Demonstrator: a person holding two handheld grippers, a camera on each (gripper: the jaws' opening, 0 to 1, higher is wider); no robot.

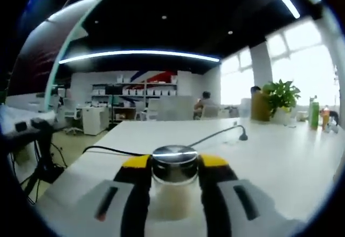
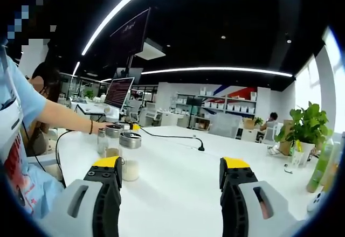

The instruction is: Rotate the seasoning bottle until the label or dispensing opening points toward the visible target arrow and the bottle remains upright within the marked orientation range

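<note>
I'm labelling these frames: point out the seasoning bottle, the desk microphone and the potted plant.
seasoning bottle (image 1: 173, 158), left gripper view, on its metal lid.
desk microphone (image 1: 243, 136), left gripper view, on its black head.
potted plant (image 2: 307, 123), right gripper view, on its leaves.

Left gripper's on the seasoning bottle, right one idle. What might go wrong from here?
1. The left gripper clamps the seasoning bottle just under its metal lid. Twisting from that high a hold may tip it off upright.
2. A second jar stands close beside the bottle in the right gripper view; a swing of the jaws could knock it.
3. No target arrow or label is visible, so the final heading would probably be guesswork.
</note>
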